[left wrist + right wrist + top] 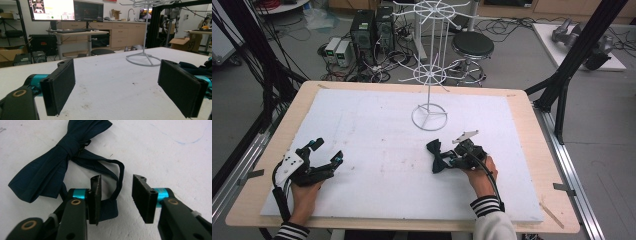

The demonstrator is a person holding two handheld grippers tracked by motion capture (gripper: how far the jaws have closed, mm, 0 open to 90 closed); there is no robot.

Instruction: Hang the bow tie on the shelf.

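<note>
A dark navy bow tie [435, 155] lies on the white foam board [377, 145], right of centre. In the right gripper view the bow tie [53, 162] fills the upper left and its strap loops between the jaws. My right gripper [116, 197] is open, its jaws either side of the strap loop, not closed on it. From above, the right gripper [453, 157] sits just right of the bow tie. My left gripper [328, 151] rests at the board's left side, open and empty. Its wide-apart jaws frame bare board in the left gripper view [116, 87].
A white wire display stand [430, 75] with hooked arms rises at the back centre of the board, its ring base [143, 60] ahead of the left gripper. The wooden table edge [532, 120] surrounds the board. Computers, a stool and cables lie on the floor beyond.
</note>
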